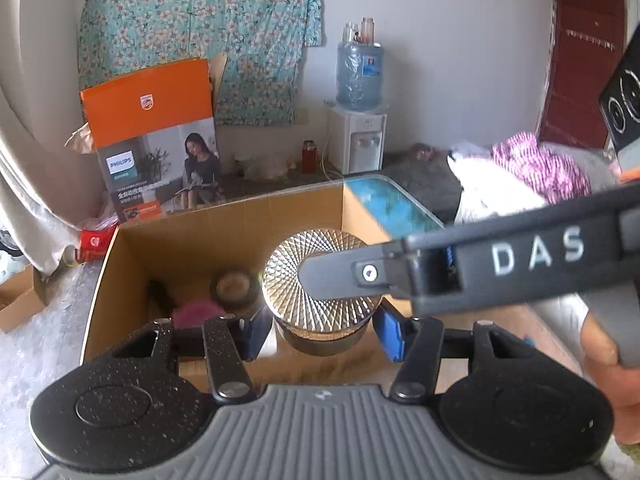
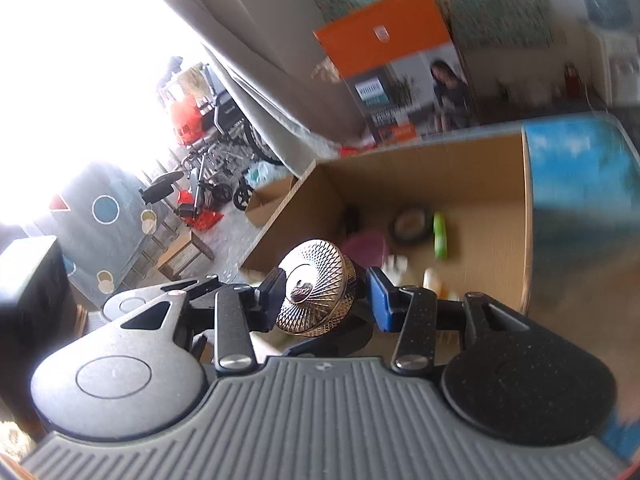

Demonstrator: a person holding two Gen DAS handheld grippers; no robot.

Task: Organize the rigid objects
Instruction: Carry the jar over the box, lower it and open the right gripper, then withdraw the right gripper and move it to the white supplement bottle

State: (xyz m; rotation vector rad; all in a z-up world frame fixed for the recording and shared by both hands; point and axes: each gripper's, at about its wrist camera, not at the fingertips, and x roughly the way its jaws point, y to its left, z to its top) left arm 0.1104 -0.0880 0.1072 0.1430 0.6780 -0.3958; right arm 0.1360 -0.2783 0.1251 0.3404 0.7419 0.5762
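A jar with a gold, diamond-cut lid (image 1: pixel 296 252) hangs over an open cardboard box (image 1: pixel 240 220). My left gripper (image 1: pixel 322 332) is shut on the jar's dark body just under the lid, a blue pad (image 1: pixel 390 334) against each side. My right gripper (image 2: pixel 326 294) is shut on the lid (image 2: pixel 316 292) itself. In the left wrist view one of its dark fingers (image 1: pixel 340 276) lies across the lid's top. Inside the box (image 2: pixel 440 160) lie a round tin (image 2: pixel 410 224), a green bottle (image 2: pixel 440 236) and a pink item (image 1: pixel 196 314).
An orange appliance carton (image 1: pixel 152 120) stands behind the box. A water dispenser (image 1: pixel 360 136) is by the back wall. A blue glass tabletop (image 1: pixel 392 200) and a heap of clothes (image 1: pixel 532 164) lie to the right. A hand (image 1: pixel 612 380) holds the right gripper's handle.
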